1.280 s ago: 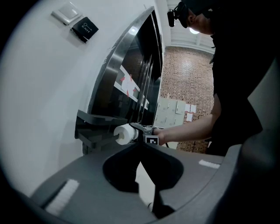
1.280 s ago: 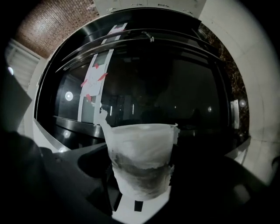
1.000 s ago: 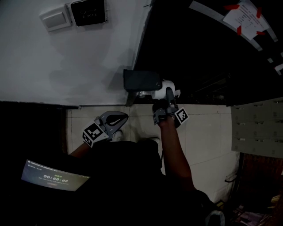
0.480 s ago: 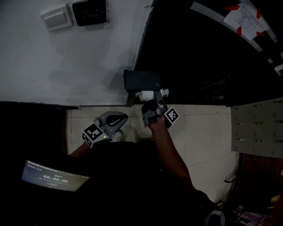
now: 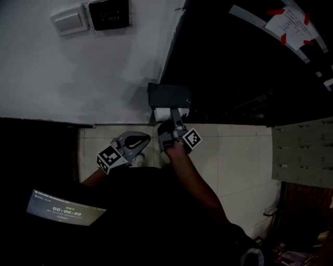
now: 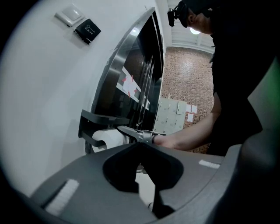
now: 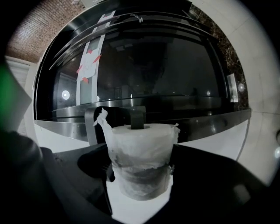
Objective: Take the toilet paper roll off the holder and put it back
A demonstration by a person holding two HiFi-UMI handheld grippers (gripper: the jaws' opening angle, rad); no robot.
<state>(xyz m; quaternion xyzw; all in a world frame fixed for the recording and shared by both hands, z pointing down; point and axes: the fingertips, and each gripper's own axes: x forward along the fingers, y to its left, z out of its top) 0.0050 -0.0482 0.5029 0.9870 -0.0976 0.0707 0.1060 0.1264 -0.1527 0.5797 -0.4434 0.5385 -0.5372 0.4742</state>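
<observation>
The white toilet paper roll [image 7: 141,159] stands between the jaws of my right gripper [image 7: 141,168], which is shut on its two sides. The dark holder's bar [image 7: 137,119] runs into the roll's core. In the head view the roll [image 5: 162,113] sits right under the dark holder box [image 5: 169,95], with the right gripper [image 5: 169,120] just below it. From the left gripper view the roll [image 6: 107,139] hangs on the holder [image 6: 98,120] against the white wall. My left gripper [image 5: 141,140] hangs low to the left, away from the holder, jaws together and holding nothing.
A light switch plate [image 5: 69,21] and a dark panel [image 5: 109,13] sit on the white wall. A curved dark glass and steel front [image 7: 144,65] rises behind the holder, with a taped paper [image 5: 289,23]. Grey lockers [image 5: 304,150] stand at right. A lit timer screen [image 5: 65,209] is at lower left.
My right gripper has carried the roll leftward from beside the holder to right under it, onto the bar. The left gripper has stayed where it was.
</observation>
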